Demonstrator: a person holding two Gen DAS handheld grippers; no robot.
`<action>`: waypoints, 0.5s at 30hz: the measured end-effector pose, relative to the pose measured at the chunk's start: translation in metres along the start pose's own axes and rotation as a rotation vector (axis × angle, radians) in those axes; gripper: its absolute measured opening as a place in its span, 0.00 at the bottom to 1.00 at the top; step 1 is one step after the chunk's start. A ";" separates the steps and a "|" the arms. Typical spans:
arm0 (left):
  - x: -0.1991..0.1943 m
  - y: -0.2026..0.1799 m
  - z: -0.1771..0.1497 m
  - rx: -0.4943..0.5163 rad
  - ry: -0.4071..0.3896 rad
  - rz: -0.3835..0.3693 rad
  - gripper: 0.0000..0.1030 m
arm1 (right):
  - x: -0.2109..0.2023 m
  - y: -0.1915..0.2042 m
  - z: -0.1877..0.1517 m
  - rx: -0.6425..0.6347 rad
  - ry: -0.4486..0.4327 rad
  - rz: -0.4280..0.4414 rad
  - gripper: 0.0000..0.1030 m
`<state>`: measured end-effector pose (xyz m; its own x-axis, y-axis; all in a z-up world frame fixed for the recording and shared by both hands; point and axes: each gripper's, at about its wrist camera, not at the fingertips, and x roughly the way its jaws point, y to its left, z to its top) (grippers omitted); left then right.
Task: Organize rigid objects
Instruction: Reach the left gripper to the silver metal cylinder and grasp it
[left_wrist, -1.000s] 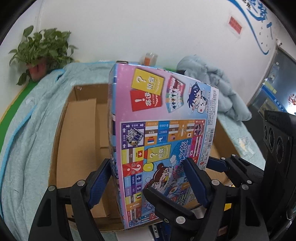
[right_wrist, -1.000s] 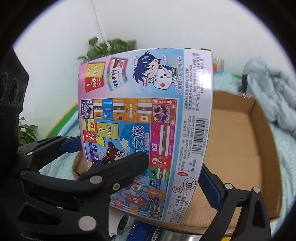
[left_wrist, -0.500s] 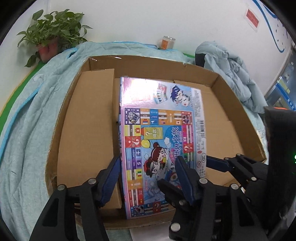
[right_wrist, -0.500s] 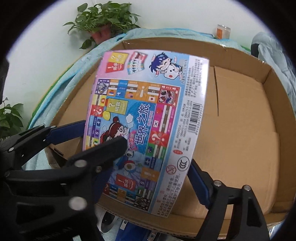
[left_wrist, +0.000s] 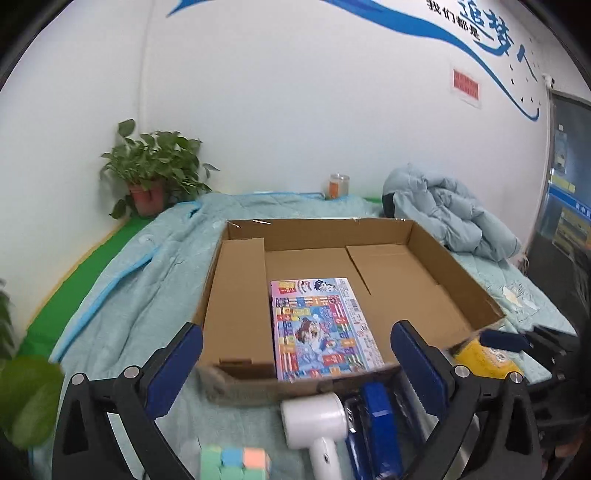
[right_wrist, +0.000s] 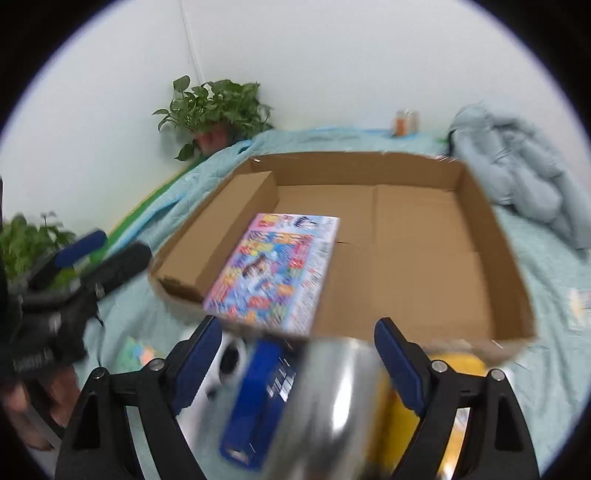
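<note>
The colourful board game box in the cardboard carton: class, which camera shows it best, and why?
The left wrist view: the board game box lies flat and sharp inside the carton, its near edge cut by the carton's front wall. The right wrist view shows the whole face but smeared by motion blur.

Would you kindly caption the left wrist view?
Open left gripper hovers before a cardboard box holding a colourful board game.

1. The left gripper (left_wrist: 295, 358) is pointing forward and somewhat downward; its jaws have just been opening and are standing wide with nothing between them.
2. The right gripper (right_wrist: 295, 350) is tilting downward more steeply, its jaws having just opened slightly, gripping nothing.
</note>
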<state>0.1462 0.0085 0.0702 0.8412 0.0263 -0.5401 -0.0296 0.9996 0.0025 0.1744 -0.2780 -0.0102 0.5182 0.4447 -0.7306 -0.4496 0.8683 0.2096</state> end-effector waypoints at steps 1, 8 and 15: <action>-0.009 -0.003 -0.007 -0.009 -0.001 0.000 0.99 | -0.007 -0.004 -0.007 0.008 -0.008 -0.019 0.82; -0.049 -0.019 -0.053 -0.059 0.053 -0.040 0.99 | -0.040 -0.028 -0.052 0.201 -0.014 -0.015 0.83; -0.054 -0.038 -0.083 -0.041 0.153 -0.065 0.99 | -0.029 -0.023 -0.069 0.225 0.074 0.089 0.82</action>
<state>0.0577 -0.0317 0.0294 0.7499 -0.0441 -0.6601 -0.0025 0.9976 -0.0694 0.1198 -0.3257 -0.0384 0.4256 0.5111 -0.7467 -0.3131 0.8574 0.4084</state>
